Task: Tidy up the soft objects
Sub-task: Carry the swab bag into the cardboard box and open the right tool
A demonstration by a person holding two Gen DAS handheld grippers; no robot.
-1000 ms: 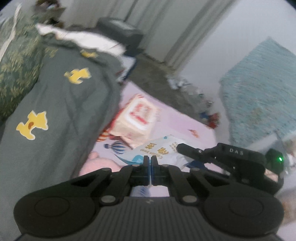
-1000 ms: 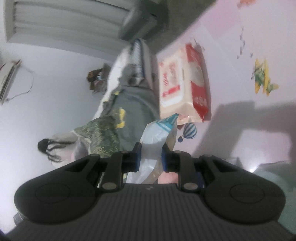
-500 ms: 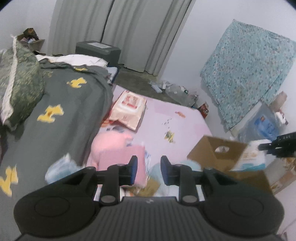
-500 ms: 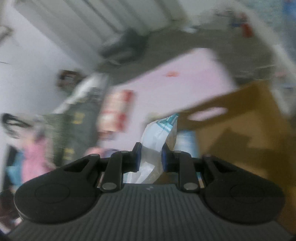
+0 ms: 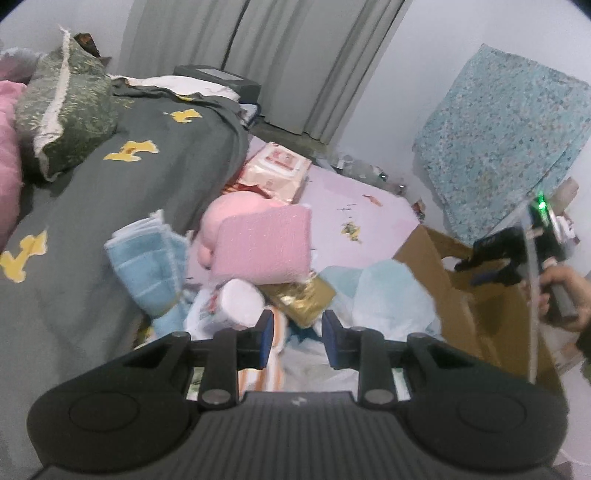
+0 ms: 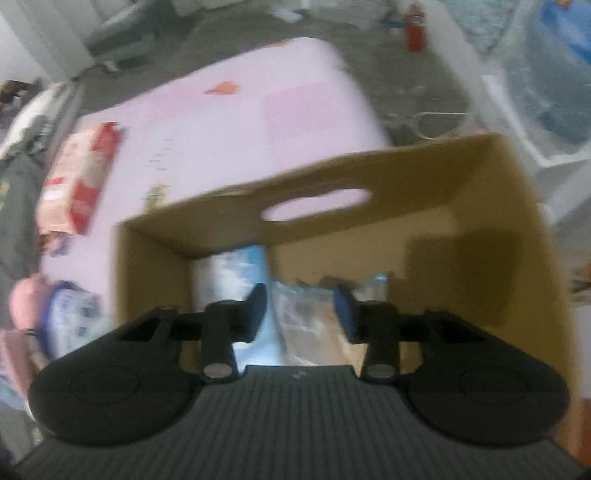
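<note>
My left gripper (image 5: 297, 338) is open and empty above a pile of soft things on the pink mat (image 5: 365, 218): a pink folded cloth (image 5: 262, 245), a pink plush (image 5: 229, 214), a blue towel (image 5: 147, 258), a white roll (image 5: 240, 302), a gold packet (image 5: 304, 295) and light blue bags (image 5: 388, 291). My right gripper (image 6: 300, 308) is open over the cardboard box (image 6: 436, 229). A white and blue tissue pack (image 6: 306, 325) lies inside the box below its jaws. The right gripper also shows in the left wrist view (image 5: 491, 258), over the box (image 5: 458, 288).
A bed with a grey blanket (image 5: 110, 184) and green pillow (image 5: 66, 107) lies to the left. A red and white wipes pack (image 5: 277, 171) lies on the mat. Curtains (image 5: 280, 59) and a teal cloth (image 5: 506, 147) stand behind. Floor clutter (image 6: 413, 29) lies beyond the mat.
My right gripper carried the tissue pack over to the box, opened and let it go inside. My left gripper opened and pulled back over the pile.
</note>
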